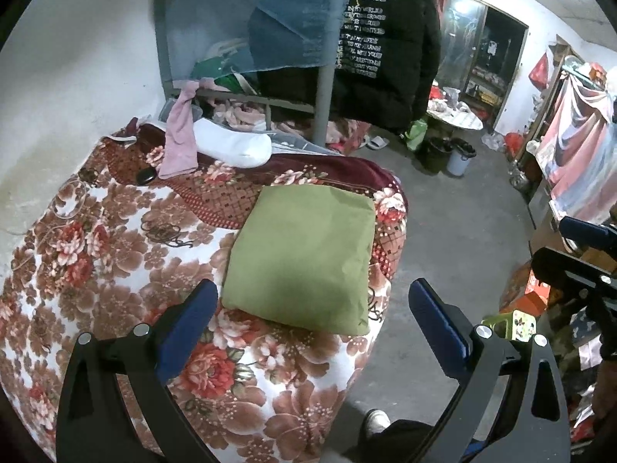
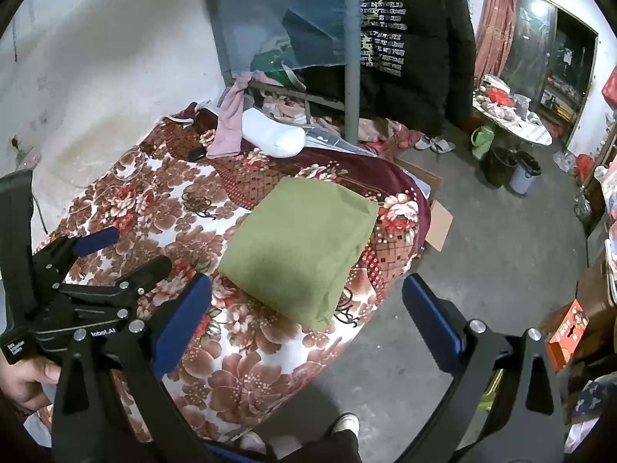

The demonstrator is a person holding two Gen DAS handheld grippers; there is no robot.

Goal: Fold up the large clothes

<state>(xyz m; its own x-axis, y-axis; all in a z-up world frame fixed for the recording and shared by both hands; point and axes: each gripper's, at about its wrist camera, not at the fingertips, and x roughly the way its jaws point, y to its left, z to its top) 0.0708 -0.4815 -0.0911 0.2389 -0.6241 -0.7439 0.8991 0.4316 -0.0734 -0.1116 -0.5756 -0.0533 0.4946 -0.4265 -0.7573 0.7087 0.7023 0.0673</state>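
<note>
A: Left wrist view. Left tongs (image 1: 310, 305) spread wide, blue-padded fingers (image 1: 189, 324) apart, nothing between them. They hang above the near edge of the bed with the floral red, brown and white blanket (image 1: 96, 270).

B: The garment?

A: Olive-green cloth folded into a thick square (image 1: 304, 254), lying flat on the blanket near the bed's right edge, ahead of the tongs and not touching them. A dark red patterned blanket (image 1: 231, 189) lies bunched behind it. Farther back, a pink cloth (image 1: 179, 142) and a white sock-shaped item (image 1: 235, 144). A black padded jacket with white lettering (image 1: 385, 46) hangs beyond the bed.

B: Right wrist view?

A: Right tongs (image 2: 308, 310) also parted wide and empty, partly over the bed's corner, partly over the grey concrete floor (image 2: 501, 239). The green square (image 2: 300, 250) lies just ahead of them. The left tongs (image 2: 119, 247) show at the left edge, parted, with a hand (image 2: 27, 382) on the handle below.
</note>
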